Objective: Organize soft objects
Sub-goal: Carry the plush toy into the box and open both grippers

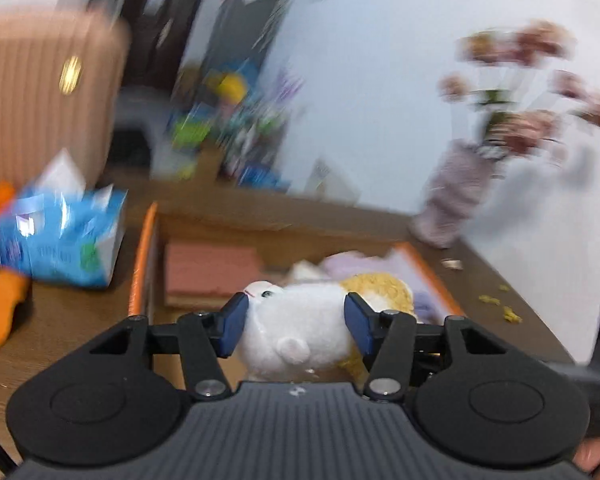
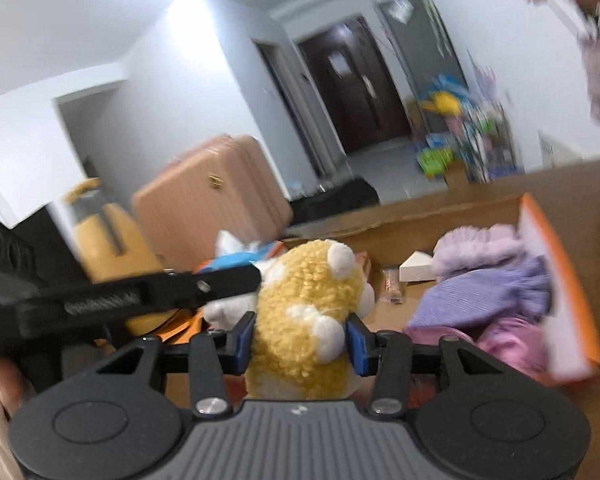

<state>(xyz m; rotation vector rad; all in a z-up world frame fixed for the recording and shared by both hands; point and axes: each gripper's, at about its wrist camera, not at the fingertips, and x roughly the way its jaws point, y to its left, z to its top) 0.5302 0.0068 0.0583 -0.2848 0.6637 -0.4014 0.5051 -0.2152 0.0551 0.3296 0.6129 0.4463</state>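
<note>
The left gripper (image 1: 296, 320) is clamping its blue-padded jaws on the flanks of a small white plush animal (image 1: 296, 320), whose long axis is running away from the camera, face pointing forward and slightly left, round tail toward the lens. The right gripper (image 2: 300, 340) is squeezing a curly yellow plush animal with white ears and paws (image 2: 304, 312) the same way, its head pointing up and away. Both toys are hanging just above an open cardboard box with orange-edged flaps (image 1: 142, 264), touching one another side by side. The box is sitting on a brown wooden desk (image 1: 80, 320) and holding folded lilac and pink knitted garments (image 2: 488, 280), a small white carton (image 2: 418, 266) and, blurred, what may be a flat pink pad (image 1: 212, 272). A blue tissue pack (image 1: 64, 236) is lying left of the box.
</note>
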